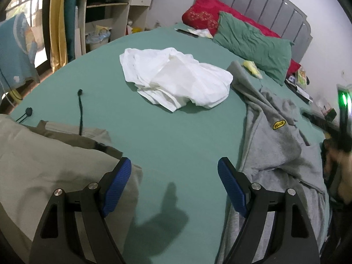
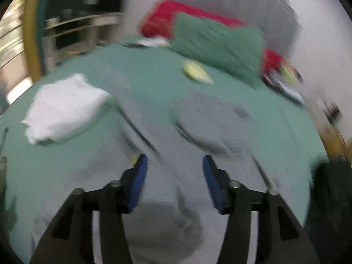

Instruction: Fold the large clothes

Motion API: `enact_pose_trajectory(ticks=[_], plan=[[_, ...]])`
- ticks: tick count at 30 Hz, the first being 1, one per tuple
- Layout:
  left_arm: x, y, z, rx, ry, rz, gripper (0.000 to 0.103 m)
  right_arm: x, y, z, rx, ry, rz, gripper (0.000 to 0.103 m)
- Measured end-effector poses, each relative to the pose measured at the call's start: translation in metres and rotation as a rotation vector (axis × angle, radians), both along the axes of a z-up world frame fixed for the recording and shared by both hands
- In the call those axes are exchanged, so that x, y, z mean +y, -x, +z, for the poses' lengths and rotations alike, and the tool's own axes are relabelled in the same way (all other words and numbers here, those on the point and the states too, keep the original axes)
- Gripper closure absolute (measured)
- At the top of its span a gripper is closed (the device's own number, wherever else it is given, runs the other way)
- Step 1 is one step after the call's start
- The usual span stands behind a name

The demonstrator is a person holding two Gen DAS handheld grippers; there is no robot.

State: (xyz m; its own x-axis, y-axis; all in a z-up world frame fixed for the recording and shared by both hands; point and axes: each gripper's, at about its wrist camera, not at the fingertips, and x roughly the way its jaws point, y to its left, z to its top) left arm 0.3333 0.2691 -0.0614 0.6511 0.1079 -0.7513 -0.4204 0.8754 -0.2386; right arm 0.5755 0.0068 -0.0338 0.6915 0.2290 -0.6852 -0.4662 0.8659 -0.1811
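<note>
So both grippers are hovering over a bed (image 1: 176, 136) with a teal sheet, and neither one has anything in it. Left gripper (image 1: 175, 176) has its blue pads spread wide with just bare sheet between them. A beige garment (image 1: 44, 171) lies bunched at the left under its left finger, with a dark drawstring (image 1: 81, 110) trailing off onto the sheet. A grey hoodie (image 1: 275, 145) with a small yellow patch sprawls along the right side, just beside the right finger. A crumpled white shirt (image 1: 176, 79) sits mid-bed, apart from both.

Right gripper (image 2: 172, 180) view is badly motion-blurred, but the jaws are clearly parted, nothing pinched, with the grey hoodie spread right below them. White shirt shows off to the left there.

Up by the grey headboard (image 1: 264, 2) there's a green pillow (image 1: 253, 44) lying against a red one (image 1: 206, 13). A small yellow thing (image 1: 252, 67) lies near the hoodie's far end, can't tell what it is.
</note>
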Motion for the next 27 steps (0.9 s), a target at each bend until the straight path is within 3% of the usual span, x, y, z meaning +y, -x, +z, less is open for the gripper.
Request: enact_pose_trajectory(ticks=[5, 7, 10, 12, 13, 14, 15, 19, 22, 27], plan=[[-0.004, -0.008, -0.005, 0.008, -0.033, -0.002, 0.019, 0.112, -0.052, -0.036, 0.125, 0.052, 0.068, 0.043], [-0.002, -0.009, -0.008, 0.016, -0.039, 0.006, 0.019, 0.143, -0.075, -0.055, 0.131, 0.088, 0.062, 0.043], [0.001, -0.013, -0.014, 0.035, -0.051, 0.010, 0.019, 0.166, -0.099, -0.085, 0.099, 0.179, -0.001, 0.043], [0.001, -0.016, -0.016, 0.041, -0.057, -0.002, 0.019, 0.168, -0.118, -0.097, 0.107, 0.178, -0.031, 0.045], [0.000, -0.017, -0.016, 0.045, -0.066, -0.011, 0.019, 0.167, -0.123, -0.096, 0.109, 0.158, -0.032, 0.051], [0.001, -0.019, -0.017, 0.055, -0.070, -0.019, 0.019, 0.166, -0.128, -0.095, 0.105, 0.148, -0.038, 0.090], [0.002, -0.021, -0.017, 0.059, -0.064, -0.020, 0.019, 0.161, -0.130, -0.094, 0.108, 0.157, -0.052, 0.097], [0.000, -0.022, -0.018, 0.066, -0.079, -0.029, 0.019, 0.136, -0.127, -0.047, 0.044, 0.012, 0.014, 0.097], [-0.003, -0.020, -0.016, 0.064, -0.070, -0.023, 0.019, 0.090, -0.099, 0.017, 0.010, -0.215, 0.131, 0.097], [-0.015, -0.014, -0.012, 0.047, -0.002, -0.037, 0.019, -0.030, -0.037, 0.106, 0.038, -0.495, 0.312, 0.097]])
